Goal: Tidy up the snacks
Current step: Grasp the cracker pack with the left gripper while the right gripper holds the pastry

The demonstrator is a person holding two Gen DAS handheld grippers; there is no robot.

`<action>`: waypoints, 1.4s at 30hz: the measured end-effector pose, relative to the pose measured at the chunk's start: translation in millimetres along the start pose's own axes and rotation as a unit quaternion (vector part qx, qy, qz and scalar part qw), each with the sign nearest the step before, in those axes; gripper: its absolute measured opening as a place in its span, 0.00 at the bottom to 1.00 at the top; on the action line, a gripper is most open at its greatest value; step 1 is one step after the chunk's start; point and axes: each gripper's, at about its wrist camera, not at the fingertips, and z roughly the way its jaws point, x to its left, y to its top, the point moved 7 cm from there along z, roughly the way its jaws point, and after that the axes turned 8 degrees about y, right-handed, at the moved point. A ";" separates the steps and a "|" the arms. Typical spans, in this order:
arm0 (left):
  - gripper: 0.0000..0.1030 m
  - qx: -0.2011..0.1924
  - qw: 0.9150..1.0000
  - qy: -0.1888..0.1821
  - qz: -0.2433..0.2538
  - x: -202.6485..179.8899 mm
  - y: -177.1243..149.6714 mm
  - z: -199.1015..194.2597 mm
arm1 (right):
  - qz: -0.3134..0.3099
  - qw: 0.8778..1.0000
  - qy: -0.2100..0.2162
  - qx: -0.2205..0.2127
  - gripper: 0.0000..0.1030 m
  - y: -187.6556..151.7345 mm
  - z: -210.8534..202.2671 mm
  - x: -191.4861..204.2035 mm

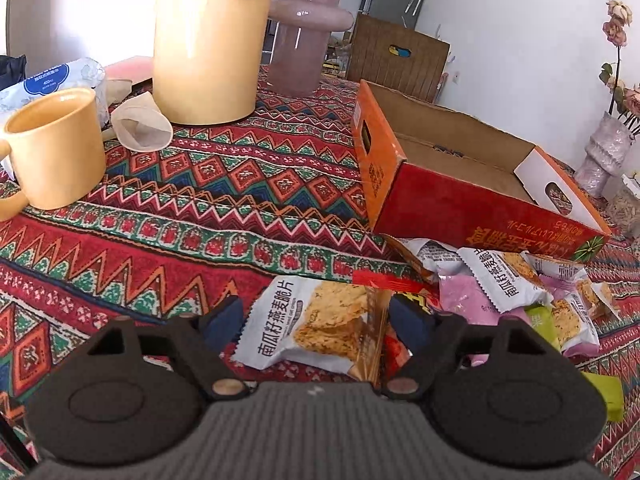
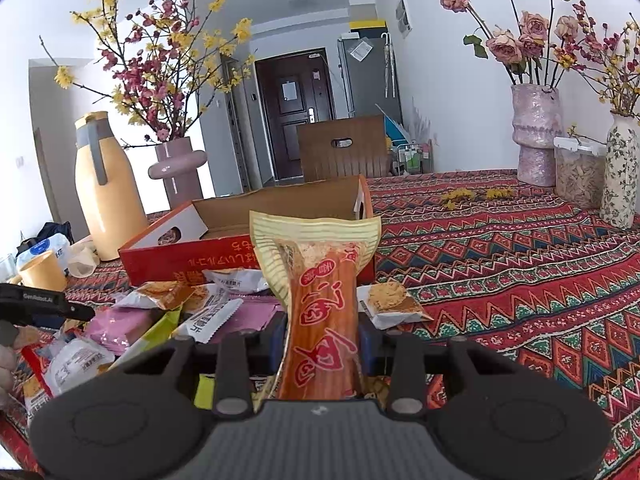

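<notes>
Right gripper (image 2: pixel 322 340) clamping sausage pack (image 2: pixel 320 300), left gripper (image 1: pixel 314 320) straddling oat-crisp packet (image 1: pixel 316 320) — untouched

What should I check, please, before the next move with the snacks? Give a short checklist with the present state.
1. Right gripper grips the orange sausage pack: ok.
2. Red box open, bare floor visible: ok.
3. Oat crisp packet lies between the left gripper fingers: ok.
4. Left pads pressing that packet: not ok, gaps remain.
5. Yellow mug away from the box: ok.
6. Packet free of its neighbours: cannot tell.
</notes>
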 end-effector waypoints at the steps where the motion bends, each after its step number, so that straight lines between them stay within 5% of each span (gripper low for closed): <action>1: 0.84 -0.001 1.000 0.001 0.001 1.5 0.5 -1.0 | -0.001 1.000 0.001 0.001 0.34 -0.2 1.0 1.1; 22: 0.82 0.019 0.992 0.109 0.061 4.6 -7.5 2.1 | 0.001 1.000 0.003 0.005 0.34 -4.0 3.8 5.4; 30: 0.48 0.018 0.994 0.087 0.056 -3.4 -10.8 -7.6 | 0.006 1.000 0.014 0.000 0.34 -4.7 -0.9 5.5; 42: 0.46 -0.014 0.996 0.081 0.044 -2.7 1.3 -28.3 | 0.007 1.000 0.024 -0.011 0.34 -1.1 -8.9 7.1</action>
